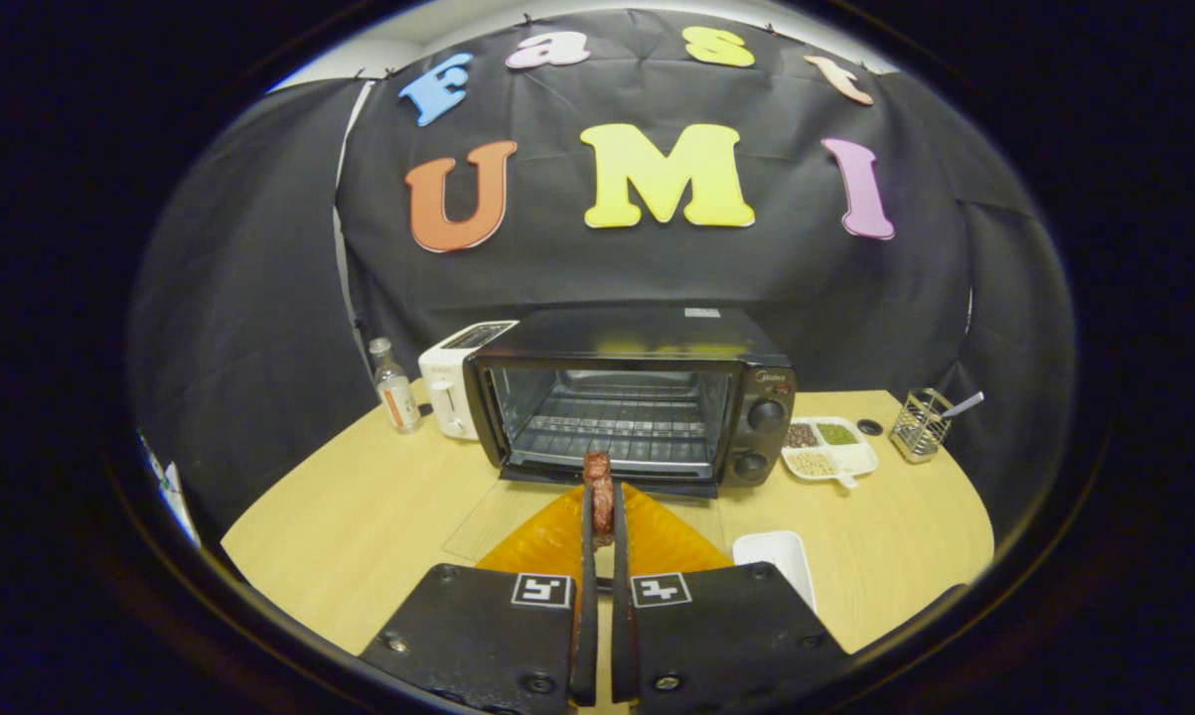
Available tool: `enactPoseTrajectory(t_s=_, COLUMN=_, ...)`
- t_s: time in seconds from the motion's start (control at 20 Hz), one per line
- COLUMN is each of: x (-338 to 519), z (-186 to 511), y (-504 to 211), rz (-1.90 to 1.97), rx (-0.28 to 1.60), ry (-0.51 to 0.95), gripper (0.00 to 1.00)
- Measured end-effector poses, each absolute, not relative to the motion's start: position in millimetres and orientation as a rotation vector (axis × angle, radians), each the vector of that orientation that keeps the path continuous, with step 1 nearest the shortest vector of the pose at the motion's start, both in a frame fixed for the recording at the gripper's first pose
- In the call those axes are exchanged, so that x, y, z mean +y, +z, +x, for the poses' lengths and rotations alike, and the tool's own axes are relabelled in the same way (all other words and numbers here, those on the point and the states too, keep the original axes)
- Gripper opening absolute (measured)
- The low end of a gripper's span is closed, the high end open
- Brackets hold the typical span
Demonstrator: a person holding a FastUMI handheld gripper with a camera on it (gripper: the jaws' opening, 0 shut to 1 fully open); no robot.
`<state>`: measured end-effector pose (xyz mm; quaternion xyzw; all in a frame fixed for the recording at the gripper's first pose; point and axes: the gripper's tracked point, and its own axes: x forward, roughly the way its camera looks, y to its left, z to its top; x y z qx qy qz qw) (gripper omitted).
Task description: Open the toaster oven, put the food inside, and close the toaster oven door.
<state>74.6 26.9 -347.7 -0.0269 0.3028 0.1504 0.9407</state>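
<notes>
Here the black toaster oven with its two round knobs [647, 397] stands open on the pale wooden table [359, 536], its glass door [518, 516] folded down flat towards the gripper and the bare wire rack [622, 422] showing inside. The gripper [602, 511] has its two black fingers drawn nearly together, clamped on a reddish-brown strip of food, seemingly meat [598, 487], whose top end sticks up past the fingertips. The food hangs above the ribbed orange plate [657, 541], just short of the oven mouth. So the opening looks done and the loading step is in hand. The next move, as I judge it, calls for carrying the strip forward over the lowered door, level with the rack, setting it down there and then parting the fingers, taking care not to catch the door's edge. A white tray [781, 556] lies to the right of the fingers, and a white pop-up toaster [448, 382] stands beside the oven.
</notes>
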Motion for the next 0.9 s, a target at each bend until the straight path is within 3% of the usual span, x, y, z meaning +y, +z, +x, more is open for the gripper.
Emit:
enactPoseTrajectory(t_s=0.45, x=43.5, z=125.2, y=-389.9, rz=0.126, rx=0.608, ry=0.268, gripper=0.09)
enactPoseTrajectory(t_s=0.9, x=63.7, z=180.8, y=-413.1, rz=0.648, rx=0.712, ry=0.252, gripper=0.09)
